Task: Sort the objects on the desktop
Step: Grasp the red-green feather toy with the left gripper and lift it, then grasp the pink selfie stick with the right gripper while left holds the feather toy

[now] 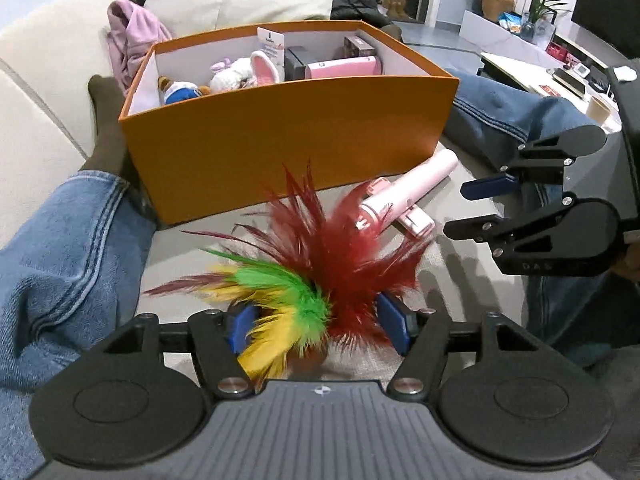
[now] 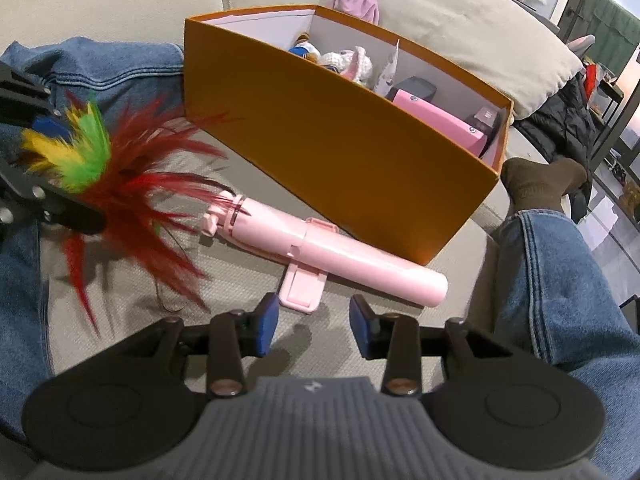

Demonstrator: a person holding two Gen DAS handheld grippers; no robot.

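A feather shuttlecock with red, green and yellow feathers sits between the pads of my left gripper, which is shut on it just above the grey cushion. In the right wrist view it shows at the left, held by the left gripper. A pink selfie stick lies on the cushion in front of the orange box. My right gripper is open and empty, just short of the stick. It also shows at the right of the left wrist view.
The orange box holds plush toys, a pink case and small dark boxes. The person's jeans-clad legs lie on both sides. A cream pillow and a purple garment lie behind the box.
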